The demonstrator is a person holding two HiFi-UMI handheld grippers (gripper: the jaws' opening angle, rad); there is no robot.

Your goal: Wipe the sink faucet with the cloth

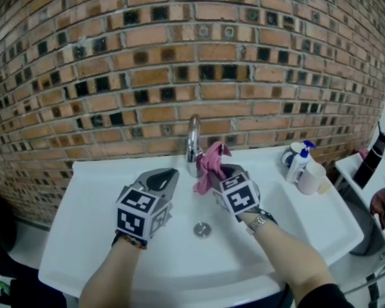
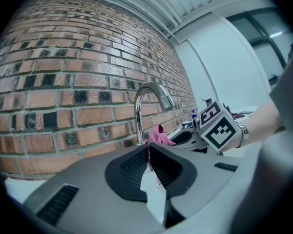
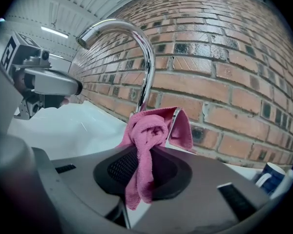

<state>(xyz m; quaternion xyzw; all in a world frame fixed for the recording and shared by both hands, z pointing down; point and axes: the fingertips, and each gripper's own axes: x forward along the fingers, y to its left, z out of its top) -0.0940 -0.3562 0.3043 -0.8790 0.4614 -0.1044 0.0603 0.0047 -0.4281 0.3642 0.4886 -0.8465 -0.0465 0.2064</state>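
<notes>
— Where is the pink cloth (image 1: 210, 160) sitting?
— The right tongs (image 1: 217, 172) are gripping it, bunched, against the faucet (image 1: 193, 135) base.
— And the left tongs (image 2: 147, 154)?
— They're hovering fully closed, empty, above the sink (image 1: 102, 236).

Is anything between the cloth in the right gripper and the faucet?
Nothing visible. The right gripper holds the cloth right at the faucet's lower stem, with no object between them. The left gripper, shut, hangs to the faucet's left over the sink, clear of that path.
</notes>
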